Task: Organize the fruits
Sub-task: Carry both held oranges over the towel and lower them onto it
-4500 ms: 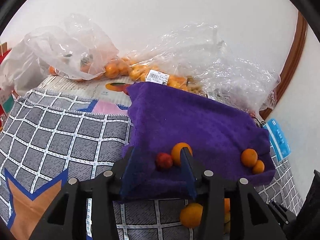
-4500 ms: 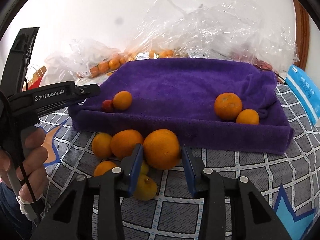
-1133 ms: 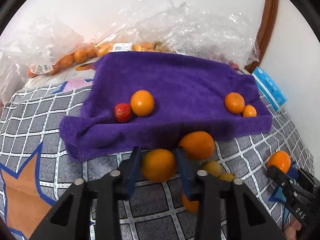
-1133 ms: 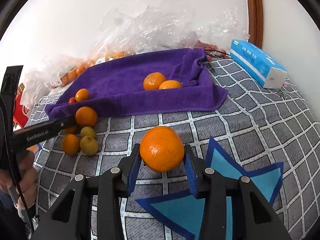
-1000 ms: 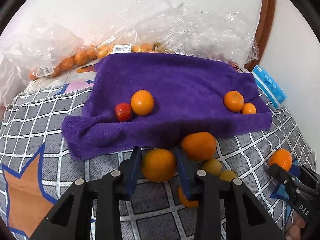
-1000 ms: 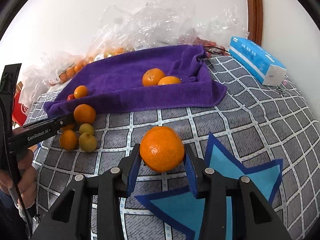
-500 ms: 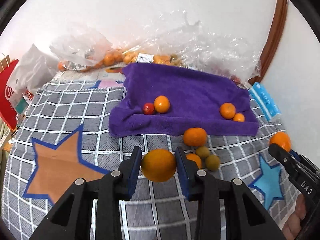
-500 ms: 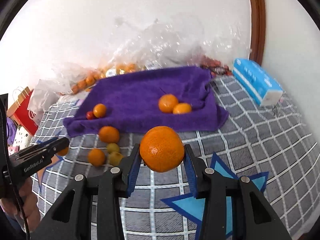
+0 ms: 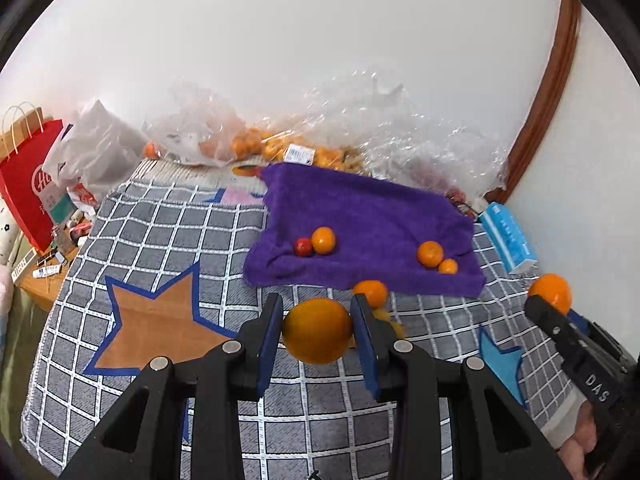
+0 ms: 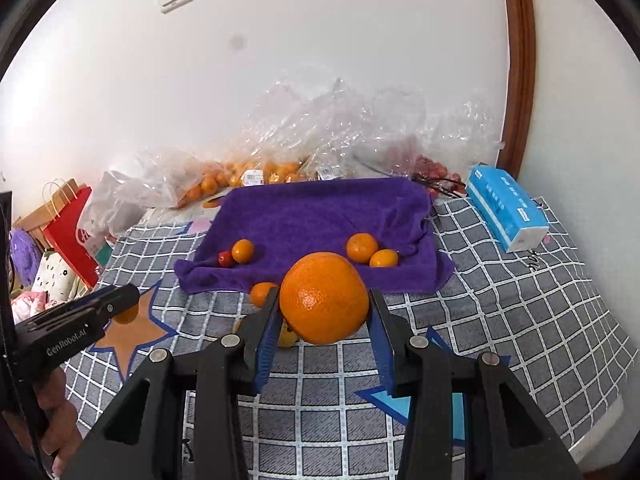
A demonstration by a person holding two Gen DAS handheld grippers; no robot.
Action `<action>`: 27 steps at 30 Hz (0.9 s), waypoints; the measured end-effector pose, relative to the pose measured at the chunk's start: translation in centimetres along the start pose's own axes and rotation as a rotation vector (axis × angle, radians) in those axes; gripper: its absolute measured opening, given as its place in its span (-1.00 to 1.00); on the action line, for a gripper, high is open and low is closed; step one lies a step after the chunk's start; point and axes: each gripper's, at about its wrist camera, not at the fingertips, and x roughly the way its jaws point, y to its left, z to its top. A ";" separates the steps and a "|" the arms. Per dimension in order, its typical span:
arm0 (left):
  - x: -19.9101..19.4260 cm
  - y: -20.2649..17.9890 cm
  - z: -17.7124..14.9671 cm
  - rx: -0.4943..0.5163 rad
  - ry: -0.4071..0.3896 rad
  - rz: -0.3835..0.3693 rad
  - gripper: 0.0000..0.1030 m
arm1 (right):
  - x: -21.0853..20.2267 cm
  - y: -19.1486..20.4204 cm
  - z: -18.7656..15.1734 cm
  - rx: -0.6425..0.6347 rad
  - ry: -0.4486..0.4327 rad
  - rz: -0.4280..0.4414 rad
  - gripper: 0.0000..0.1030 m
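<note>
The left gripper clamps a smooth orange and the right gripper clamps a bigger orange, both held above the checked blanket before the purple towel.

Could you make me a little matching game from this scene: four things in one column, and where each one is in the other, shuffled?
Things:
1. big orange
2. small red fruit
3. blue tissue pack
4. red paper bag

Places:
A. on the purple towel, beside a small orange
B. on the checked cloth, right of the towel
C. clamped in the right gripper
D. far left, beyond the cloth's edge

Pairs: 1-C, 2-A, 3-B, 4-D
</note>
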 end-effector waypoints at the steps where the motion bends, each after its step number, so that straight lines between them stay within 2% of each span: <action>1: -0.3 -0.1 0.1 0.003 -0.004 0.000 -0.35 | -0.3 0.1 0.0 0.005 -0.001 -0.006 -0.20; 7: -1.3 -0.4 1.1 0.004 -0.018 -0.013 -0.35 | -0.6 -0.3 0.6 0.043 0.013 0.011 -0.20; 11: -0.9 -0.8 2.0 0.009 -0.024 0.001 -0.35 | 0.0 -0.5 1.5 0.042 0.011 0.008 -0.20; 14: -0.4 -0.7 2.7 -0.003 -0.024 -0.018 -0.35 | 0.8 -0.7 2.3 0.042 0.006 0.015 -0.20; 27: 5.1 -0.1 7.5 0.000 -0.021 0.024 -0.35 | 7.0 -2.6 6.8 0.027 -0.015 0.011 -0.20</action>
